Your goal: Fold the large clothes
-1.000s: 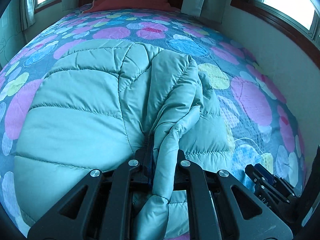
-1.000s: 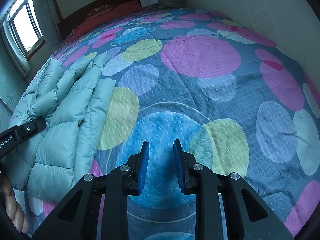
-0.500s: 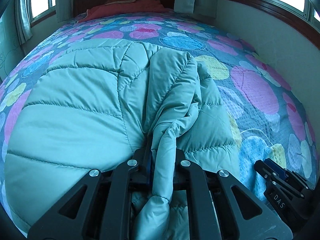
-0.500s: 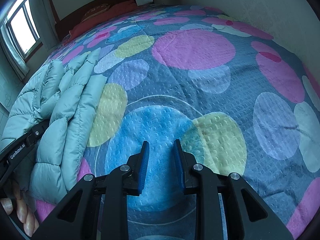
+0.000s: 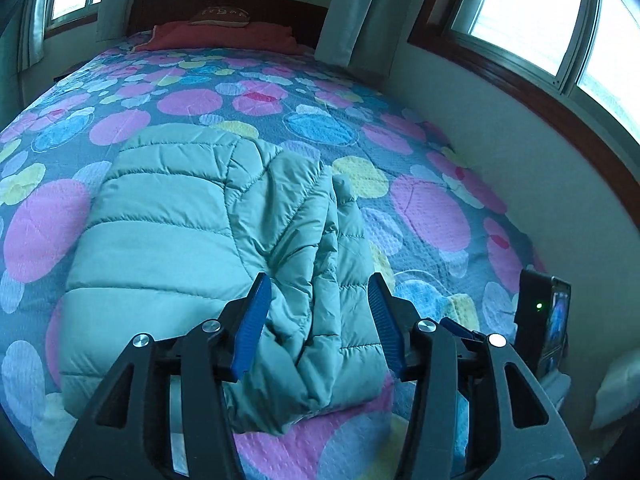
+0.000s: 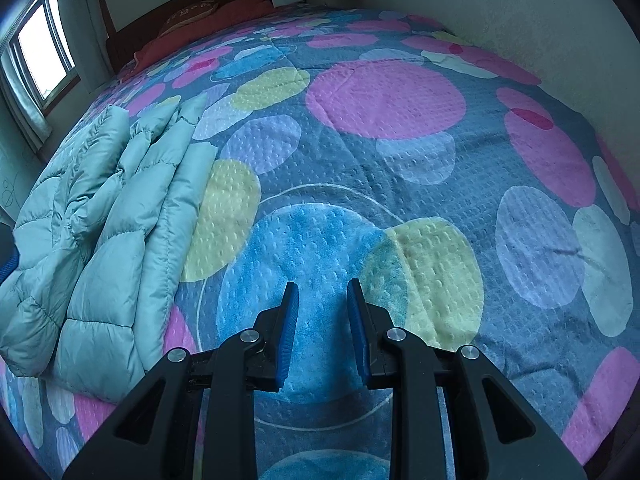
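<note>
Left wrist: left gripper (image 5: 318,316) just opened, pads clear of the jacket (image 5: 192,248), which lies folded on the bedspread (image 5: 432,216), its bunched sleeve under the parted jaws.

Right wrist: right gripper (image 6: 322,320) partly open, empty, above bare bedspread; jacket at the left.

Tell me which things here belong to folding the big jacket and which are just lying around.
Part of the job:
- green puffer jacket, lying on the bedspread
- left tool, jaws just opened, sleeve loose between them
- right tool, open and empty over the bedspread

Just lying about:
- red pillow at the headboard
- brown cushion on it
- curtains
</note>
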